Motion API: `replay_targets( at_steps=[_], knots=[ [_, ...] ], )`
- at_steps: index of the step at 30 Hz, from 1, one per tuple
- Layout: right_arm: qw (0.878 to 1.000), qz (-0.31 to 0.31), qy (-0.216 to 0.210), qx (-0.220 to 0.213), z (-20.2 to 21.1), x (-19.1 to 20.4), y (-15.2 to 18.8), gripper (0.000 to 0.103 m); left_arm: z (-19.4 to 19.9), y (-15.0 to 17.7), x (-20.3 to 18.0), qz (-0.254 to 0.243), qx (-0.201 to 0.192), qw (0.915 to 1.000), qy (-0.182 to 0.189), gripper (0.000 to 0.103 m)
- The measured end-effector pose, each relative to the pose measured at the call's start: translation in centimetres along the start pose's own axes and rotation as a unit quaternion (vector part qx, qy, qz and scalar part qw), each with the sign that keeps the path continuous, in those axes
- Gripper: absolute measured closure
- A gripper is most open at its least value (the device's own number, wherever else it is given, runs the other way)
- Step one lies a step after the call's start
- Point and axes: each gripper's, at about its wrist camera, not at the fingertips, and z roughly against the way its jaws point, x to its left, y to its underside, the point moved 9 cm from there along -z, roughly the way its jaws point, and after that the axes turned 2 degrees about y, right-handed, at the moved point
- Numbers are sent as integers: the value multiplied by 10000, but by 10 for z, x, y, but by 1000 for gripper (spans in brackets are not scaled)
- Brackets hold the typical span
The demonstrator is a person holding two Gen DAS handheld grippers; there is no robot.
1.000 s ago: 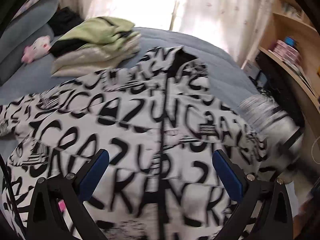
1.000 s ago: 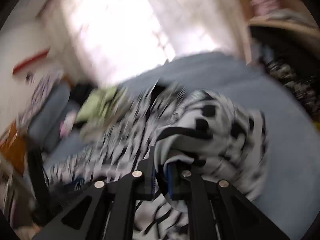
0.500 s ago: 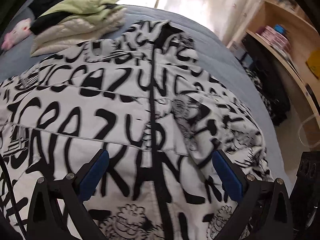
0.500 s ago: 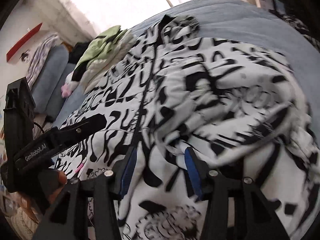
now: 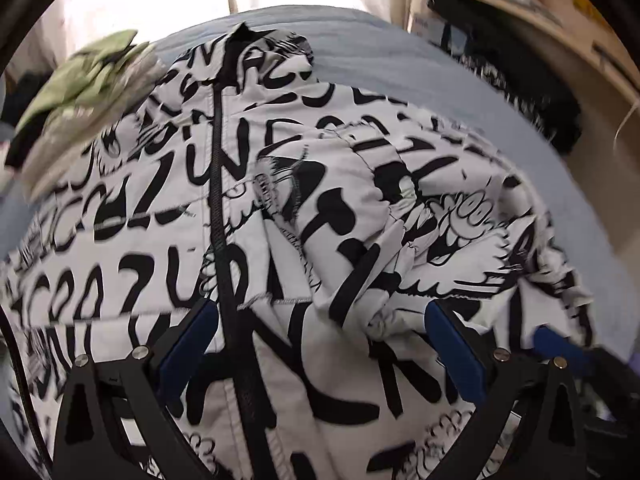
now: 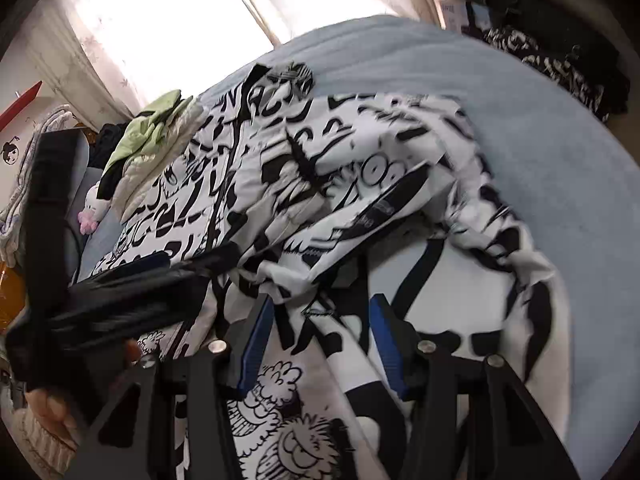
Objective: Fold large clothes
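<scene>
The white jacket (image 5: 280,208) is printed all over with big black graffiti letters. At left of the left-wrist frame they seem to spell "CRAZY", blurred.

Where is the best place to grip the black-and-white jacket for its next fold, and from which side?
Probably the bunched sleeve folded over the jacket: its raised ridge offers an edge. Come from above on its bed-side, where it overhangs.
</scene>
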Motion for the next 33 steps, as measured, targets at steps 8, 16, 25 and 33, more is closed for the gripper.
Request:
replay_targets(
  at_steps=[8, 16, 25, 33],
  knots=[
    [9996, -176, 202, -50, 0, -24, 0, 53, -38, -12, -18, -608, 307, 9950, -728, 1],
    [9995, -251, 155, -91, -1, -32, 1, 53, -34, -43, -16, -750, 132, 9925, -960, 82],
    [9995, -259, 47, -173, 3, -31, 4, 53, 51, -55, 107, 2044, -1339, 9694, -237, 13],
    [10000, -35, 39, -49, -3, -18, 12, 53, 6, 10, 160, 2939, -267, 9480, 1189, 13]
  ],
)
